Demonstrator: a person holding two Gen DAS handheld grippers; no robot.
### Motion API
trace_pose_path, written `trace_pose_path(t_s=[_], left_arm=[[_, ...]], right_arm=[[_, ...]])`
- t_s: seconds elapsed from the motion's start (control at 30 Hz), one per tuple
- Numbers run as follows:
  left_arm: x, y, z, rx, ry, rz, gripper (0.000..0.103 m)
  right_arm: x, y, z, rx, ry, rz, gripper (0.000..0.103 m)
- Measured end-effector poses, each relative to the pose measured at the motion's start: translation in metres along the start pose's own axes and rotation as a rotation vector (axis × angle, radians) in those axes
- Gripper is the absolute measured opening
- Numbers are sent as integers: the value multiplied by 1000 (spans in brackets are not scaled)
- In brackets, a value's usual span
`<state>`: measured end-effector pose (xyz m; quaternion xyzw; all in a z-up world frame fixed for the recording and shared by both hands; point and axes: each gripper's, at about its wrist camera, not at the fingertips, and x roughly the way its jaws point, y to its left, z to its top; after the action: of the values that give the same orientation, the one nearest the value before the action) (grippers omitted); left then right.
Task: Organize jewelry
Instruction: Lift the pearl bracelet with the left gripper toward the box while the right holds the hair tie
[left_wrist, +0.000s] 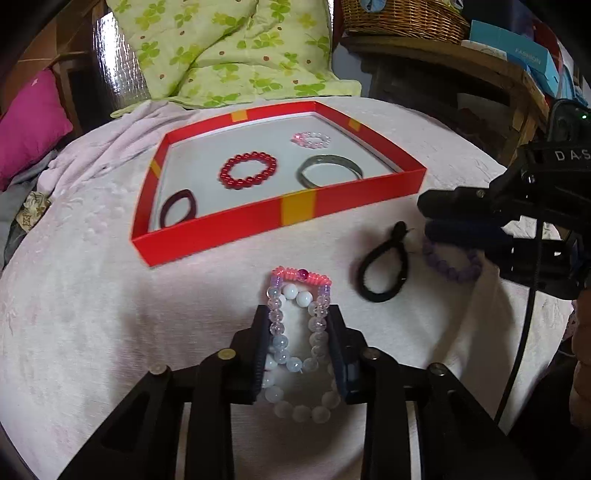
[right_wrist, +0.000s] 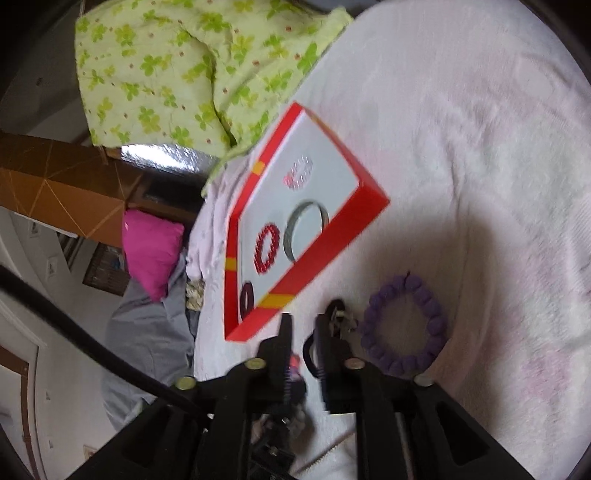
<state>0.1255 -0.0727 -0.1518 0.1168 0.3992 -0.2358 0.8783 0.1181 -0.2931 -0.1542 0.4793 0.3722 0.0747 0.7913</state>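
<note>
clearly the pick-up step is in hand: the left gripper (left_wrist: 298, 347) is sitting narrowed around two beaded bracelets on the near part of the blanket, its pads pressing the sides of the clear-and-pink bead bracelet (left_wrist: 300, 291), which is squeezed into a long loop, while the white bead bracelet (left_wrist: 301, 402) is lying tangled under it (whether both are truly caught, i cannot tell). the red tray (left_wrist: 295, 212), a shallow cardboard lid with yellow bands and a pale floor, is waiting just beyond, already holding a red bead bracelet (left_wrist: 248, 170), a grey-green bangle (left_wrist: 330, 170), a small pink-white bead ring (left_wrist: 312, 139) and a dark maroon hair tie (left_wrist: 179, 208).

the right gripper (right_wrist: 303, 325) is standing slightly parted near the tray's near corner; nothing is clearly between its pads, though blur is hiding much. beside it, to the right, are lying a black hair tie (left_wrist: 384, 267), soft and fuzzy, and a purple bead bracelet (right_wrist: 404, 325) of matte round beads.

the next move, by my judgement, is calling for a clean lift of the glassy beads, a short carry over the tray's near wall, and a release on a bare patch of its floor. the beads are looking hard and slippery on elastic, so the loop may be rolling or dragging its tangled neighbour along. the pale pink blanket (left_wrist: 92, 314) underneath is looking plush and yielding.
</note>
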Motion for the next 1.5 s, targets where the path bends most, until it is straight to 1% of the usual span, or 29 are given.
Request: trace_pose_path(t_s=[0.07,0.1,0.17,0.23,0.33,0.37,0.43,0.5,0.63,0.67,0.73,0.8,0.87,0.9,0.97,1.03,1.07,1.1,1.13,1.17,1.2,1.23,1.3,1.4,1.5], left_arm=[[0,12,-2,-12,0,20,25],[-1,18,-3,-23,-1,21,25],[-1,29,-3,-43,-4,26,25],[-1,38,-4,-66,-6,34,25],[-2,45,-3,-105,-11,9,27],[-2,45,-1,-106,-17,7,30],[-2,46,0,-109,-20,-5,47],[-2,47,2,-119,-24,-12,54],[3,52,5,-123,-10,-18,55],[5,53,6,-124,-2,-23,55],[9,56,8,-131,9,-36,55],[12,57,10,-122,13,-43,55],[16,59,11,-120,28,-51,55],[16,60,11,-124,29,-56,55],[17,61,13,-117,26,-56,49],[17,61,15,-105,20,-56,34],[17,61,16,-104,17,-63,33],[16,61,17,-105,11,-75,29],[16,60,18,-102,7,-79,20],[14,60,19,-96,2,-80,15],[12,60,19,-99,-1,-85,15],[11,61,19,-110,-5,-91,11],[7,65,21,-138,-21,-116,9],[-2,70,23,-164,-56,-140,8],[-12,79,23,-216,-87,-181,8]], right_arm=[[6,1,-3,-7,26,-26,29],[11,2,-5,-13,42,-53,36],[18,2,-8,-14,66,-85,42],[22,4,-10,-25,72,-119,43],[26,11,-11,-71,58,-163,48],[29,15,-12,-92,51,-186,48],[31,18,-13,-118,37,-215,49],[34,22,-14,-142,20,-242,49],[39,30,-15,-201,-10,-297,48],[41,33,-16,-221,-13,-314,47],[47,41,-18,-288,-30,-378,36],[50,42,-17,-321,-42,-415,24],[53,44,-16,-343,-49,-441,16],[54,45,-16,-355,-51,-450,15],[55,46,-17,-365,-57,-454,13],[55,47,-17,-364,-62,-454,12],[55,47,-17,-362,-66,-451,12],[54,47,-17,-357,-69,-445,12],[54,47,-17,-355,-69,-443,12],[54,46,-18,-351,-70,-441,12],[53,46,-18,-345,-72,-436,12],[52,45,-18,-341,-73,-432,12],[50,45,-18,-337,-76,-420,12],[49,46,-18,-328,-78,-392,12],[45,47,-19,-321,-84,-368,12]])
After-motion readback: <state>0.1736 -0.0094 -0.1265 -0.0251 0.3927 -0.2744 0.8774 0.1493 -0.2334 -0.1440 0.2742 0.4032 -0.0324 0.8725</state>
